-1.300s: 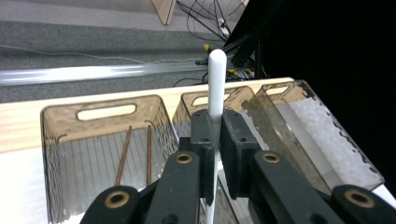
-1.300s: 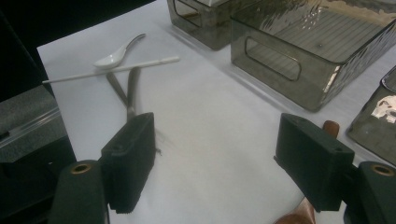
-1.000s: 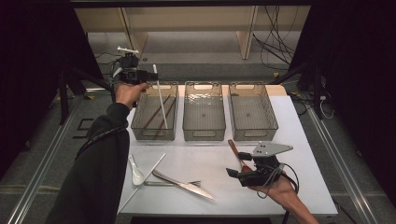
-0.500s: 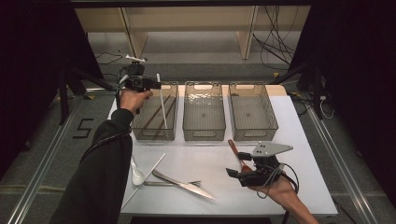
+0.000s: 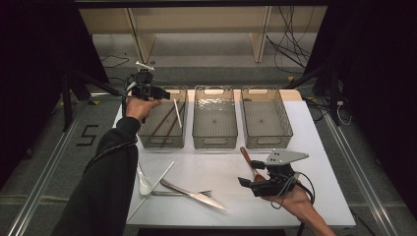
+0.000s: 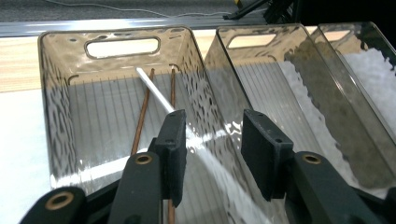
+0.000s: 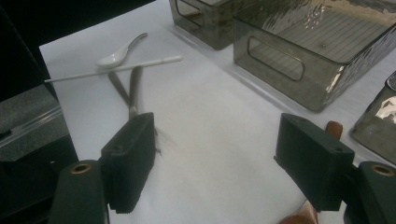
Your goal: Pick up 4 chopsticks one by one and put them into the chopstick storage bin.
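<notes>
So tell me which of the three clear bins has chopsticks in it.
The leftmost bin, under the left gripper: a white chopstick leans against its wall and two brown chopsticks lie inside. The middle bin and right bin hold none.

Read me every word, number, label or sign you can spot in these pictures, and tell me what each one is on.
"5": a dark numeral marked on the grey floor, left of the table.
No other words, labels or brands can be read on the bins, the cutlery or the grippers.

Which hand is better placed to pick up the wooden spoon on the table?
Right. Its open tool sits beside the wooden spoon; the left tool is over the left bin, just releasing a white chopstick.
</notes>
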The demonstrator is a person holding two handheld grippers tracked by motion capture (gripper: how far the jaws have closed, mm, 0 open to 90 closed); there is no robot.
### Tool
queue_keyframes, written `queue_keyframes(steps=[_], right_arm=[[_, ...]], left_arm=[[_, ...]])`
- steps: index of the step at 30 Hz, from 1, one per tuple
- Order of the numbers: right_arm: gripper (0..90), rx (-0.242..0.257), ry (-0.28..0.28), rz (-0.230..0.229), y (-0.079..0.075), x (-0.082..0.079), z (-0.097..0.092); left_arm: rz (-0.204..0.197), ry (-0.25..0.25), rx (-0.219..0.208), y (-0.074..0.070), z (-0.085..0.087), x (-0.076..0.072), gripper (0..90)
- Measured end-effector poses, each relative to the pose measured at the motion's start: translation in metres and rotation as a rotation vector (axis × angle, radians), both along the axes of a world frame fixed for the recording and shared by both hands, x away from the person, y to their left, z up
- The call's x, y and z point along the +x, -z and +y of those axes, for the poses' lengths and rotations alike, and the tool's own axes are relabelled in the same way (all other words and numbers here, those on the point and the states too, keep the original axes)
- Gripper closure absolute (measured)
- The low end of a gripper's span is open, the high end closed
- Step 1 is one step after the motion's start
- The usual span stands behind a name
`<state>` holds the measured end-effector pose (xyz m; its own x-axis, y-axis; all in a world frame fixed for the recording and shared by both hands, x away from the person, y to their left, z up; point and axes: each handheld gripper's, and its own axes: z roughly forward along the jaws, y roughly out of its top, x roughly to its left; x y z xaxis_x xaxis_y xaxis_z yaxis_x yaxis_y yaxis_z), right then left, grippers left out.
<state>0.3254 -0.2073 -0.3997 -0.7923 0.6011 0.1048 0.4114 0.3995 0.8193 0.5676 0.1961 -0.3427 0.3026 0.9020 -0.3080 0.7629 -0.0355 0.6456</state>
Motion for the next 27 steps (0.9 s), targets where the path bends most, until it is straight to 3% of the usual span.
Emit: queue_keyframes(steps=[6, 10, 12, 15, 18, 21, 25, 27], right_arm=[[29.3, -0.001, 0.003, 0.000, 0.000, 0.000, 0.000], [29.3, -0.003, 0.005, -0.001, 0.000, 0.000, 0.000], [29.3, -0.001, 0.006, -0.001, 0.000, 0.000, 0.000], [29.3, -0.006, 0.002, 0.000, 0.000, 0.000, 0.001], [29.3, -0.002, 0.004, 0.000, 0.000, 0.000, 0.001], [29.3, -0.005, 0.005, 0.000, 0.000, -0.001, 0.001], [29.3, -0.006, 0.004, -0.003, -0.001, -0.001, 0.003], [29.3, -0.008, 0.003, -0.005, -0.001, -0.002, 0.003]], left_arm=[[-0.016, 0.060, 0.003, -0.006, 0.005, -0.019, 45.1], [0.000, 0.141, -0.005, -0.010, 0.007, -0.043, 35.7], [0.007, 0.177, 0.030, -0.009, 0.007, -0.057, 33.1], [0.012, 0.207, 0.037, -0.005, 0.008, -0.077, 30.1], [0.018, 0.239, 0.082, 0.004, 0.007, -0.095, 28.2], [0.024, 0.242, 0.098, 0.014, 0.007, -0.107, 26.0], [0.054, 0.255, 0.181, 0.027, 0.003, -0.118, 24.2], [0.077, 0.270, 0.189, 0.033, 0.003, -0.123, 23.9]])
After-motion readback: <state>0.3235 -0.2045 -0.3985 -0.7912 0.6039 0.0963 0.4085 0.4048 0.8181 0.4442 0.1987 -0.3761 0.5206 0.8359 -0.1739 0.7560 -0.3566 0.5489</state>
